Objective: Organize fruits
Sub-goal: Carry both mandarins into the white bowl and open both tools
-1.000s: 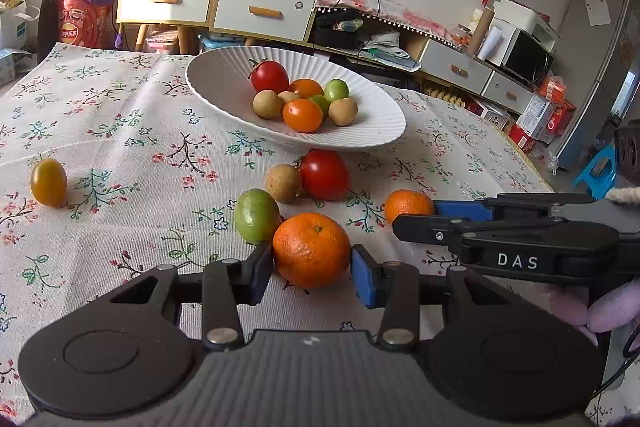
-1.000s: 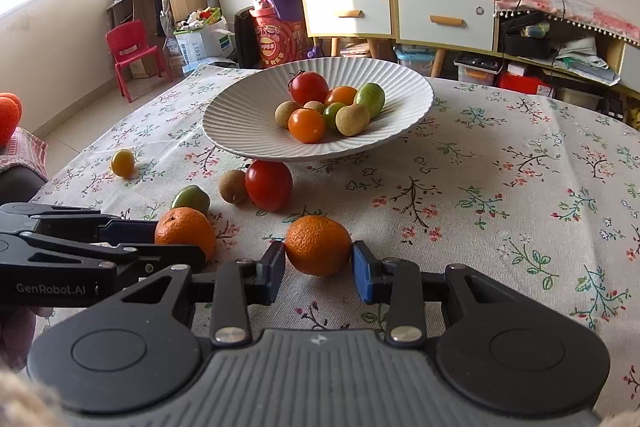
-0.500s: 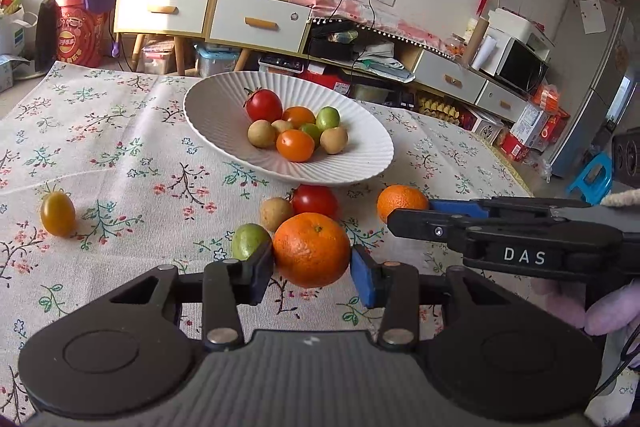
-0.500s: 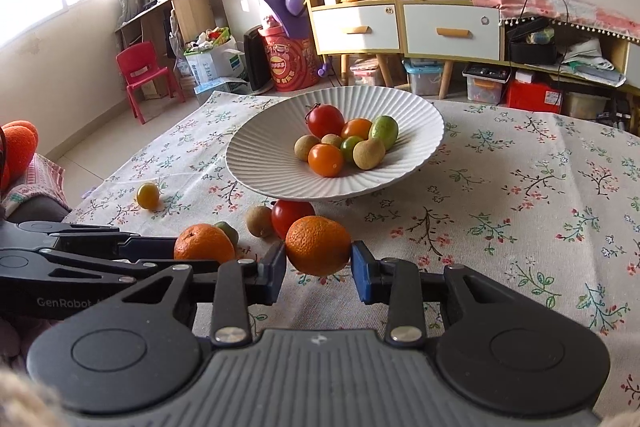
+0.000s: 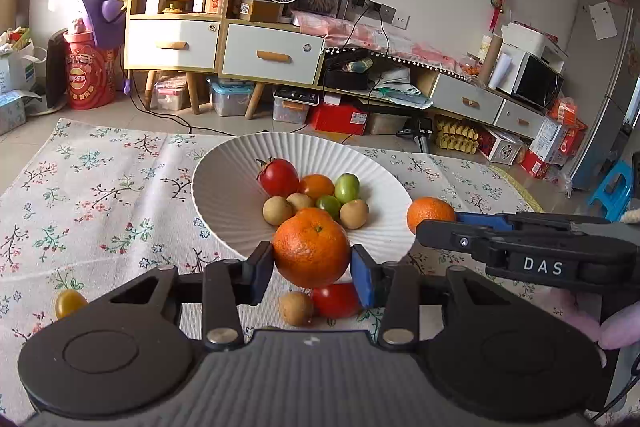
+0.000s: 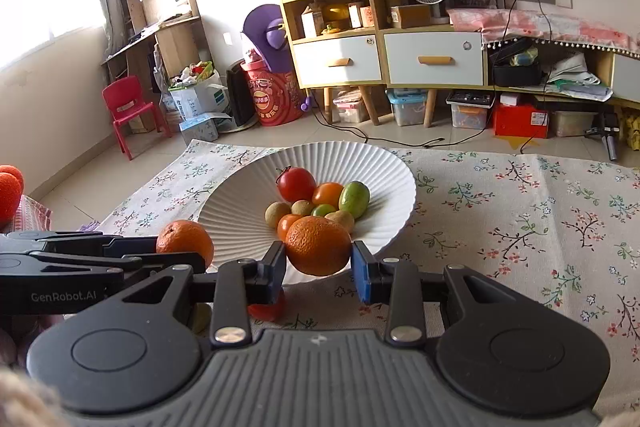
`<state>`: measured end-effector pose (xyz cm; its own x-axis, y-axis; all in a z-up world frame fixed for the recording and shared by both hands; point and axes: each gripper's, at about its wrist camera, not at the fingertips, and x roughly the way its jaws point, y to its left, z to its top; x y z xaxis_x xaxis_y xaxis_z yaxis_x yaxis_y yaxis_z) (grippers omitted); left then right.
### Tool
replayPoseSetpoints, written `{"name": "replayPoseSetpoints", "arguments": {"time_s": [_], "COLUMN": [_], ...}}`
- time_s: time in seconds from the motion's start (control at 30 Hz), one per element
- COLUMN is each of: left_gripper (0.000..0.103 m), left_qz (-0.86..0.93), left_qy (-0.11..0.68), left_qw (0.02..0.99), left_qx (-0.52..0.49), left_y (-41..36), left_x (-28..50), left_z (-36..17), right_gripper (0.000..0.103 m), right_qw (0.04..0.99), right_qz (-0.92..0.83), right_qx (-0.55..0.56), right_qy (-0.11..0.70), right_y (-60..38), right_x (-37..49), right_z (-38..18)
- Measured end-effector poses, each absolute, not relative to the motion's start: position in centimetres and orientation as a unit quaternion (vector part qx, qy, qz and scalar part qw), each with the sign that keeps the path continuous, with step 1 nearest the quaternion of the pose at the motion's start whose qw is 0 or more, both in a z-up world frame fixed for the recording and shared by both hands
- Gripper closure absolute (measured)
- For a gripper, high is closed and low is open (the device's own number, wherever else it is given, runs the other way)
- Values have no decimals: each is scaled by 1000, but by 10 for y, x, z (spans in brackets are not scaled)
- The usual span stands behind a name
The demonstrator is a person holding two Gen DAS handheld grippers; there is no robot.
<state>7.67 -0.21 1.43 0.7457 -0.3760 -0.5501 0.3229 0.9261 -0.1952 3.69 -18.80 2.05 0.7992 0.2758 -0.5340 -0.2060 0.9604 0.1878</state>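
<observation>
My left gripper [image 5: 311, 269] is shut on an orange [image 5: 311, 247] and holds it in the air at the near rim of the white ribbed bowl [image 5: 224, 187]. My right gripper [image 6: 319, 269] is shut on a second orange [image 6: 318, 245], also lifted at the near rim of the bowl [image 6: 380, 171]. Each gripper shows in the other's view, the right one [image 5: 434, 223] with its orange [image 5: 428, 213], the left one [image 6: 160, 253] with its orange [image 6: 185, 241]. The bowl holds a tomato [image 5: 278, 177], a small orange, green and tan fruits.
On the floral tablecloth [image 5: 100, 195] below the left gripper lie a red tomato [image 5: 334, 301], a tan fruit [image 5: 296, 308] and a yellow fruit [image 5: 69, 302] at the left. Shelves, drawers and boxes stand beyond the table's far edge.
Both grippers have lifted their oranges off the cloth and moved them up and forward to the bowl's near rim. The loose fruits have stayed on the table.
</observation>
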Motion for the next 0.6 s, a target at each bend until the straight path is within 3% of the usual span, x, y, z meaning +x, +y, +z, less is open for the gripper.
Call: {"name": "replayPoseSetpoints", "arguments": {"time_s": [0.6], "left_gripper": [64], "left_qz": [-161], "left_qy": [334], "left_qw": [929], "left_qx": [-10], "left_y": [-19], "left_x": [114], "left_z": [-8], "right_gripper": [71], "right_qw": [949], "right_qz": [120], "right_qx": [37], "right_qy": [289], "right_y": [-197], "right_x": [73], "right_z": [11]}}
